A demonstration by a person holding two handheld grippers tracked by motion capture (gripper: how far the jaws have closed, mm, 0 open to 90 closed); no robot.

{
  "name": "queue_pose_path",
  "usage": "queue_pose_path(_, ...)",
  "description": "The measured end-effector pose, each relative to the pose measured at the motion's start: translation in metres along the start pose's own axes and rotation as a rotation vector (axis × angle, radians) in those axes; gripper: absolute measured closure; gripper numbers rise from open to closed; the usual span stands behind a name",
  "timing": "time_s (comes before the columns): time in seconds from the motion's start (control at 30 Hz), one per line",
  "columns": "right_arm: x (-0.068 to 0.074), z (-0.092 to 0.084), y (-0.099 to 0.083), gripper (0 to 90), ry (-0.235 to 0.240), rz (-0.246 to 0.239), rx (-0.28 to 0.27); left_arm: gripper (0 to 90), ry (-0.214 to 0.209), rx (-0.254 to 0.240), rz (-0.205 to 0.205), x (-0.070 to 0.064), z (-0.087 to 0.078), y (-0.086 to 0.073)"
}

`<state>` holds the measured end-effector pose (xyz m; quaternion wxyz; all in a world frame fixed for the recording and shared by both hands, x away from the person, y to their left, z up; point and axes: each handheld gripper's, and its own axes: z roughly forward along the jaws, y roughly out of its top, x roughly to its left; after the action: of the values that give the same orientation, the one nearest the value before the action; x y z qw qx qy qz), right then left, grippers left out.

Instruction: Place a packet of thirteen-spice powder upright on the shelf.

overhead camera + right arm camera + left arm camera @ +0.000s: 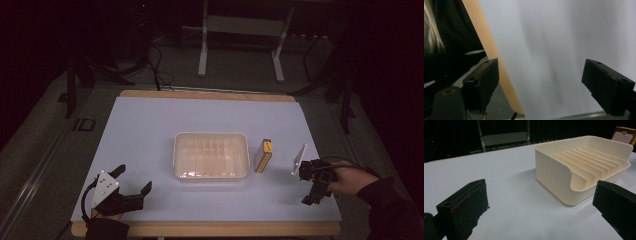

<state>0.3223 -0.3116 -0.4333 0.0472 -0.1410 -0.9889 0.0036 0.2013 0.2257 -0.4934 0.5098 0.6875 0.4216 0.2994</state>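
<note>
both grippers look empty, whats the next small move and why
Probably swing the right gripper back toward the small yellow box. Its jaws stand open with nothing between them, and its own view faces the table's wooden edge, away from everything. The box stands beside the ribbed tray, nearer this hand than the open left gripper.

The high view looks down on the whole table [150, 125]. The left gripper view sits low, close to the tray [559, 175], seen from above too.
</note>
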Motion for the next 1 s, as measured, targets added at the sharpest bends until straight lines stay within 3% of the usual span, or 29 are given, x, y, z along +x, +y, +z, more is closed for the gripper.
queue_pose_path(0.1,0.003,-0.001,0.003,14.6,0.0,-0.018,0.032,0.1,0.0,0.0,0.0,0.0,0.0,0.0)
queue_pose_path(0.3,0.008,-0.007,0.01,14.0,0.03,-0.067,-0.003,0.1,-0.001,0.001,0.0,0.0,0.0,0.0)
queue_pose_path(0.47,0.014,-0.008,0.016,14.0,0.044,-0.119,0.006,0.1,-0.002,0.002,-0.001,0.0,0.0,0.0)
queue_pose_path(0.63,0.026,-0.008,0.022,14.6,0.067,-0.201,0.016,0.1,-0.001,0.002,-0.002,0.0,0.0,0.0)
queue_pose_path(0.77,0.032,-0.009,0.028,14.6,0.087,-0.23,0.011,0.1,-0.001,0.005,-0.001,0.0,0.0,0.0)
queue_pose_path(1.0,0.038,-0.017,0.043,15.4,0.073,-0.267,-0.005,0.1,-0.002,0.005,-0.002,0.0,0.0,0.0)
